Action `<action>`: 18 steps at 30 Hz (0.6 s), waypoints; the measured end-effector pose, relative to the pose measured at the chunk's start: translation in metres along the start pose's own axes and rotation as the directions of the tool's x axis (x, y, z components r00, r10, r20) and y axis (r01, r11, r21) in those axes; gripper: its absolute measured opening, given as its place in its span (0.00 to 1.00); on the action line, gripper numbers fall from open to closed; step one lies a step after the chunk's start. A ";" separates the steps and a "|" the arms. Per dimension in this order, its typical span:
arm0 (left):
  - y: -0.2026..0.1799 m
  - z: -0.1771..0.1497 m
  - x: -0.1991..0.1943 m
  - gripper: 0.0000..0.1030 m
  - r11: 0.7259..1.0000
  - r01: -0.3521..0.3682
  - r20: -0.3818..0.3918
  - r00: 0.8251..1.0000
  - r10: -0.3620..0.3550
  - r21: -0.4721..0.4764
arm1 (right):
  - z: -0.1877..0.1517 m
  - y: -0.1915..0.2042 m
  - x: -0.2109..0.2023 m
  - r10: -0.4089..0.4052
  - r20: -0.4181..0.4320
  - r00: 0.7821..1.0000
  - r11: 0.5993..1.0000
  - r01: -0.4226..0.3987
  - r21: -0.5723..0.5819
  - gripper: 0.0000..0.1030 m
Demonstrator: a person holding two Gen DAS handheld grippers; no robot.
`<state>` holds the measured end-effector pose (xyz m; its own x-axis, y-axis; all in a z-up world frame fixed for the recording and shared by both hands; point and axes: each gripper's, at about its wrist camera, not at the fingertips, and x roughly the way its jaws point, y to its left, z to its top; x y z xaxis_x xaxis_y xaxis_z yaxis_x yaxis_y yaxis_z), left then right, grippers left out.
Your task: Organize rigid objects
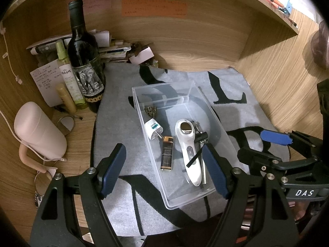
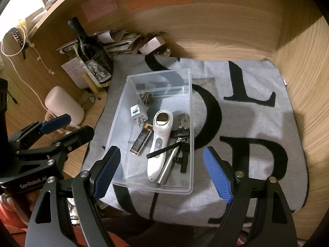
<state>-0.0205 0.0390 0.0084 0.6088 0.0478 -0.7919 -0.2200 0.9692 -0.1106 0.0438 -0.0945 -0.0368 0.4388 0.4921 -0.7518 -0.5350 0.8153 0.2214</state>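
Both grippers hover wide open and empty over the near end of the clear box (image 2: 186, 189) at frame centre: left gripper (image 1: 164, 173), right gripper (image 2: 164, 173). Plug (image 2: 138, 114), lighter (image 2: 141, 141), white handheld device (image 2: 159, 144) and keys (image 2: 183, 122) already lie inside, seemingly gathered for tidiness.

Wooden alcove walls (image 1: 205, 41), grey lettered mat (image 2: 246, 113)
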 end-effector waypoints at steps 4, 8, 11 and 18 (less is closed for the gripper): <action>0.000 0.000 0.000 0.74 1.000 0.000 0.001 1.000 0.000 0.000 | -0.001 0.001 0.002 0.002 -0.004 1.000 1.000 -0.002 0.009 0.78; 0.000 0.000 0.000 0.74 1.000 0.001 -0.001 1.000 -0.001 0.000 | 0.000 0.001 0.002 -0.001 -0.002 1.000 1.000 0.001 0.009 0.78; 0.000 0.000 0.001 0.74 1.000 0.000 -0.003 1.000 0.000 0.001 | 0.000 0.002 0.003 -0.004 0.001 1.000 1.000 0.004 0.017 0.78; 0.000 0.000 0.002 0.74 1.000 0.000 -0.004 1.000 0.000 0.001 | 0.001 0.002 0.004 0.000 -0.008 1.000 1.000 0.000 0.020 0.78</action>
<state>-0.0195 0.0394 0.0062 0.6055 0.0470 -0.7945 -0.2197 0.9693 -0.1101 0.0449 -0.0910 -0.0389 0.4332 0.4900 -0.7564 -0.5208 0.8211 0.2336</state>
